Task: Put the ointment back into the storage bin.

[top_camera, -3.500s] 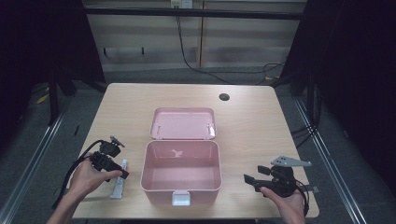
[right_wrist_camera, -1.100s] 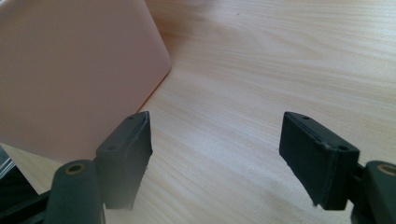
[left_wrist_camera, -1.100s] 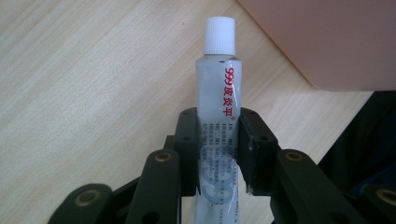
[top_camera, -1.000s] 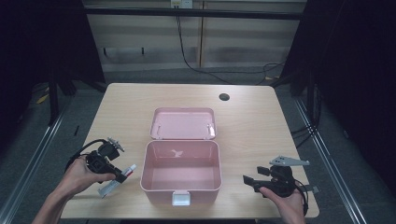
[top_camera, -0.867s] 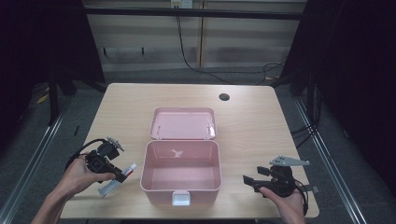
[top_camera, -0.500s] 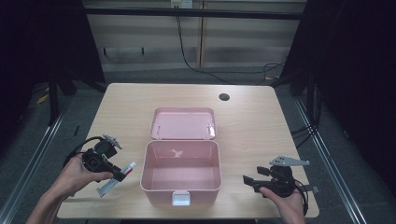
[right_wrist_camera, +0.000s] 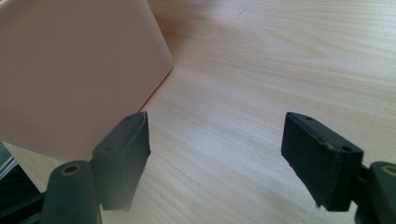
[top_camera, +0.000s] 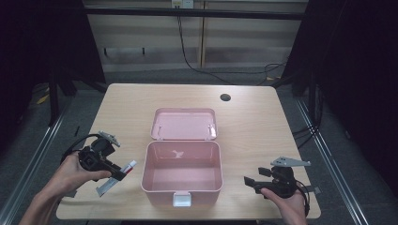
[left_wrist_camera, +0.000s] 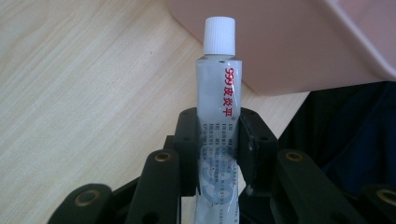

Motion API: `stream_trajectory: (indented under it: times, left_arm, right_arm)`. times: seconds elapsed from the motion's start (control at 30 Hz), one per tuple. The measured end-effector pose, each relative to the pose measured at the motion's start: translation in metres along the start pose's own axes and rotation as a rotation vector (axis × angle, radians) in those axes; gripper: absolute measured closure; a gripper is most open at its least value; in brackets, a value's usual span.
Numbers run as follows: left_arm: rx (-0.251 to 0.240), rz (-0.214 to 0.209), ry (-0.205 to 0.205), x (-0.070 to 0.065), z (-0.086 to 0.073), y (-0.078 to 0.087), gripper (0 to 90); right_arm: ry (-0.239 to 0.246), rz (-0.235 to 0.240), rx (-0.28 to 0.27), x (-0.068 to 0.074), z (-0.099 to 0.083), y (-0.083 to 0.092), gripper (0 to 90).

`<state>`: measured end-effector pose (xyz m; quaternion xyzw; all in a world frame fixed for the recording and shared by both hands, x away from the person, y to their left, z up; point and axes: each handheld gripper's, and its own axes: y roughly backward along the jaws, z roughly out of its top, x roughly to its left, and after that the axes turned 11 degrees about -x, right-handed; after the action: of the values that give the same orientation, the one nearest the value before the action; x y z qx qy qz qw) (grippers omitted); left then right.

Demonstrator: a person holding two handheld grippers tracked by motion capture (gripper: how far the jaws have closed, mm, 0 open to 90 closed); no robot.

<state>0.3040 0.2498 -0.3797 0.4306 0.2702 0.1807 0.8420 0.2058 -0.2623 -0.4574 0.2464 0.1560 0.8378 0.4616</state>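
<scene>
A pink box (top_camera: 182, 173) stands open at the table's front middle, its lid (top_camera: 185, 123) laid back flat behind it; the inside looks bare. My left gripper (top_camera: 119, 173) is shut on a small white ointment tube (left_wrist_camera: 218, 107) with red lettering and a white cap (left_wrist_camera: 218, 34). The tube (top_camera: 116, 179) hangs just above the table, left of the box, cap pointing toward the box wall (left_wrist_camera: 280, 42). My right gripper (top_camera: 248, 182) rests at the front right, open, nothing between its fingers (right_wrist_camera: 123, 156), facing the box's right wall (right_wrist_camera: 70, 74).
The light wooden table (top_camera: 126, 108) has a round cable hole (top_camera: 225, 97) at the back right. Black cables trail on the floor behind. Dark frame rails run along both sides of the table.
My left gripper has taken the tube off the table and lifted it a little, drifting left and up. The right gripper has stayed put.
</scene>
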Motion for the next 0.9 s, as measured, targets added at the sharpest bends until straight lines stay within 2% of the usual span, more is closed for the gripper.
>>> stream_trajectory:
  times: [0.07,0.27,0.6,0.9]
  left_arm:
    - [-0.009,0.004,-0.003,0.0,0.002,0.005,71.1]
    - [0.007,-0.007,-0.035,-0.003,0.006,0.009,71.1]
    - [0.002,-0.012,-0.039,-0.007,0.016,0.017,71.1]
    - [0.025,-0.008,-0.076,-0.013,0.025,0.026,71.1]
  right_arm:
    - [-0.002,0.001,0.0,0.0,0.0,0.0,22.9]
    - [-0.006,0.002,0.002,0.0,0.0,0.0,22.7]
    - [-0.015,0.005,0.003,0.0,0.0,0.0,22.6]
    - [-0.017,0.005,0.006,0.0,0.0,0.0,22.5]
